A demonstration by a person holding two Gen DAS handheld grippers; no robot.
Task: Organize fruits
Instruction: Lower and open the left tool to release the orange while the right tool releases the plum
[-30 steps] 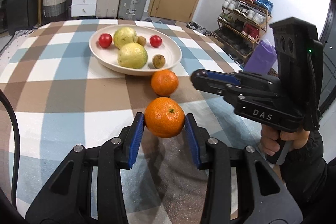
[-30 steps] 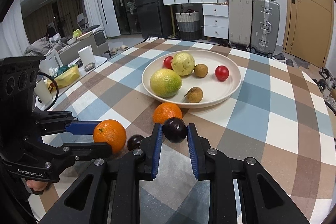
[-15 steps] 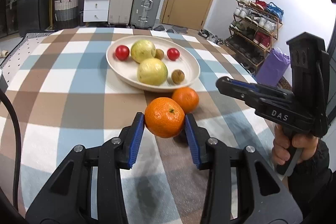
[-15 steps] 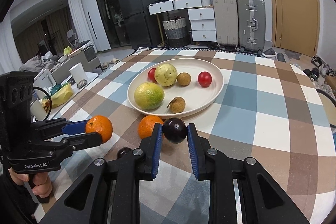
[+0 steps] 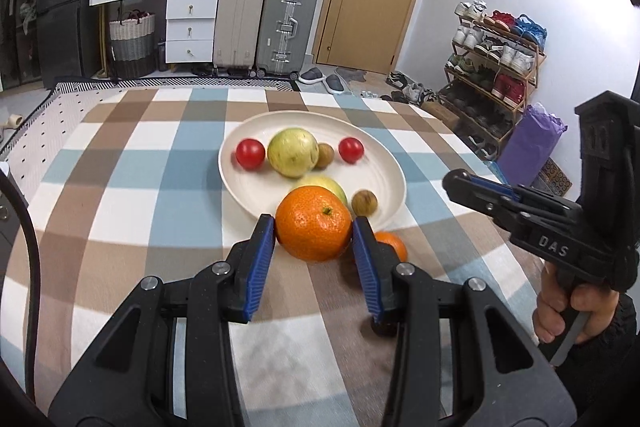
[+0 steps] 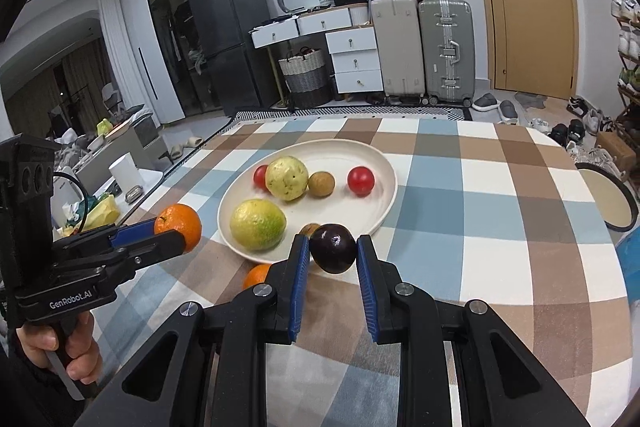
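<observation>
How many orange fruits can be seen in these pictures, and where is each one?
2. One orange is held in the left gripper, near the plate. The second orange lies on the tablecloth before the plate, partly hidden behind gripper fingers. Others may be hidden.

A table [image 6: 500, 187] covered in a blue, brown and white checked cloth carries a cream plate [image 6: 376, 219] of fruit near its middle. One orange [image 6: 256, 275] lies on the cloth just beside the plate's near rim.
</observation>
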